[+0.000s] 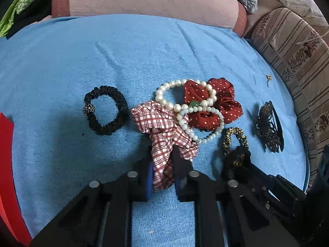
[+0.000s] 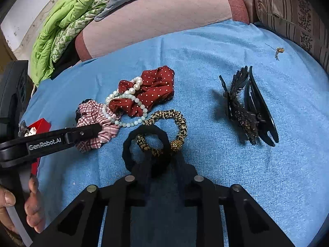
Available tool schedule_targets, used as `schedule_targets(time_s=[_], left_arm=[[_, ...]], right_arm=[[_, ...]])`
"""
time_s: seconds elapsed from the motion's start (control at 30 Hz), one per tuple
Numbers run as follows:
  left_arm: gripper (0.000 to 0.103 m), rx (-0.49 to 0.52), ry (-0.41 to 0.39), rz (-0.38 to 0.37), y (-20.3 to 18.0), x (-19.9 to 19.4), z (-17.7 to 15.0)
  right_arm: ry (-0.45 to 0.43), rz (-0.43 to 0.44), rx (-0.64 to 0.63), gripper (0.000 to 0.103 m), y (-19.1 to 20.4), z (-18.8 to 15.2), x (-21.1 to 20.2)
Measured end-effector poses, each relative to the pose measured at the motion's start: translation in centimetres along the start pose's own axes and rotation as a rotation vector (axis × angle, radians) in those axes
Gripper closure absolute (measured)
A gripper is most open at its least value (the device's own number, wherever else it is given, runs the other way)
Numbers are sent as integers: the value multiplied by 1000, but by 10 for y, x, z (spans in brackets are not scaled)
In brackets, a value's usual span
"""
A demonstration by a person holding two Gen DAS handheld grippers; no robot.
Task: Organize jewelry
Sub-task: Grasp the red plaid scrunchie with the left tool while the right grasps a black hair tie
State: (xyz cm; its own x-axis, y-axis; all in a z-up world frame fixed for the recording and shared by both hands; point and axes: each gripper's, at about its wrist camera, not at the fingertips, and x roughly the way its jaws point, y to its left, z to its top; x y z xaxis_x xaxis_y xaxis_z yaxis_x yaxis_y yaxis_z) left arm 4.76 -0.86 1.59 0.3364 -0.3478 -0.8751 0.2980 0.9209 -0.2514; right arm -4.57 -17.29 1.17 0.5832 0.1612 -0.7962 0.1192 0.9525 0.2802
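On a blue cloth (image 1: 82, 61) lies a heap of hair ties and bracelets. My left gripper (image 1: 164, 160) is shut on the near fold of a red-and-white plaid scrunchie (image 1: 160, 123), with the fabric pinched between its fingers. Behind it lie pearl bracelets (image 1: 185, 105) over a red dotted scrunchie (image 1: 216, 107). My right gripper (image 2: 162, 164) is shut on the near arc of a black hair tie (image 2: 127, 152), which overlaps a leopard-print tie (image 2: 181, 121). In the right wrist view the left gripper (image 2: 96, 130) reaches in from the left onto the plaid scrunchie (image 2: 92, 111).
A black ruffled tie with a bead (image 1: 107, 111) lies apart on the left. A black claw clip (image 2: 250, 109) and a small earring (image 2: 279, 50) lie to the right. A red box (image 1: 6, 154) stands at the left edge. A pink cushion (image 1: 154, 0) borders the far side.
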Motion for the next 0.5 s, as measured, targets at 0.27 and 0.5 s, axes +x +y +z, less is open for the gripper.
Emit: schedule_targets(time_s=[0.27, 0.5], left_arm=[[94, 2, -29, -13, 2, -35, -23], [93, -23, -4, -63, 14, -53, -70]], right_arm=[[15, 49, -3, 91, 3, -12, -14], [39, 29, -59, 91, 9, -39, -43]])
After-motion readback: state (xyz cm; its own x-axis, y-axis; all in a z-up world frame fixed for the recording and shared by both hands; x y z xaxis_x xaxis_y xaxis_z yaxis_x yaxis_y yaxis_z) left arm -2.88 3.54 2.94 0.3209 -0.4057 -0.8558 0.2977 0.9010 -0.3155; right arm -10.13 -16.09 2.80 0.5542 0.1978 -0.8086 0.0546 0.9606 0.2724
